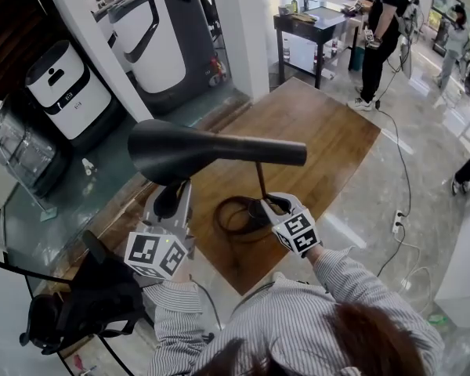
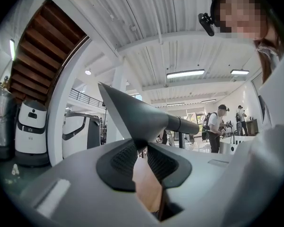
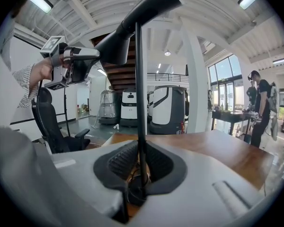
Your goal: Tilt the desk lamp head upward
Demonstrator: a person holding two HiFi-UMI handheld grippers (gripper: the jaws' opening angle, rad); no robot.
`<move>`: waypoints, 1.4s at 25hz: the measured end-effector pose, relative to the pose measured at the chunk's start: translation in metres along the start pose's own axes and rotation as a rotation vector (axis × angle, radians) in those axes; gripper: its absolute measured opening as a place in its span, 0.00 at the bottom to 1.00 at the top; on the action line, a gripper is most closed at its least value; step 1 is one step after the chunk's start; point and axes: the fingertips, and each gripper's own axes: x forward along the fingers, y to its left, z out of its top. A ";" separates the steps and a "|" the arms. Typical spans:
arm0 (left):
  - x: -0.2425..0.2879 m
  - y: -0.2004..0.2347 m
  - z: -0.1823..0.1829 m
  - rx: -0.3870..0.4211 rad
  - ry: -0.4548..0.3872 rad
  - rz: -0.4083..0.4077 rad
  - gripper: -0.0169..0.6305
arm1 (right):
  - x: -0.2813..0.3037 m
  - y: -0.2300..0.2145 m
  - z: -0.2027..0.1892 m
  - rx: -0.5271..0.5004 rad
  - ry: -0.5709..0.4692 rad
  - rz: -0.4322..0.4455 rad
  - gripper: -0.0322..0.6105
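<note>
A black desk lamp stands on the wooden table [image 1: 329,135]. Its cone-shaped head [image 1: 188,151] lies about level, wide end to the left. The thin stem [image 1: 260,180] rises from a round base [image 1: 236,214] ringed by its cord. My left gripper [image 1: 171,198] comes up from below and is shut on the lower rim of the lamp head [image 2: 142,119], which sits between the pads [image 2: 125,157]. My right gripper [image 1: 265,204] is shut on the stem [image 3: 140,103] low down, just above the base. In the right gripper view, the left gripper [image 3: 78,63] holds the head [image 3: 132,18] high up.
A black office chair [image 1: 94,296] stands at the table's near left corner. White machines [image 1: 66,88] and a white pillar [image 1: 243,30] line the far side. A dark side table [image 1: 313,26] and standing people [image 1: 384,30] are beyond. A cable [image 1: 399,155] runs over the floor at right.
</note>
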 end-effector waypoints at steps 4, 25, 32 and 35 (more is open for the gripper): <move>-0.001 0.001 0.016 0.037 -0.006 0.009 0.13 | -0.001 0.001 -0.001 -0.001 0.003 0.000 0.13; 0.011 -0.016 0.073 0.212 -0.003 -0.033 0.13 | -0.002 -0.003 0.000 -0.023 0.012 -0.008 0.12; 0.010 -0.017 0.084 0.244 0.003 -0.030 0.13 | -0.002 -0.002 0.000 -0.030 0.012 -0.013 0.12; 0.007 -0.016 0.084 0.240 0.004 -0.032 0.13 | -0.002 0.000 0.000 -0.031 0.014 -0.018 0.12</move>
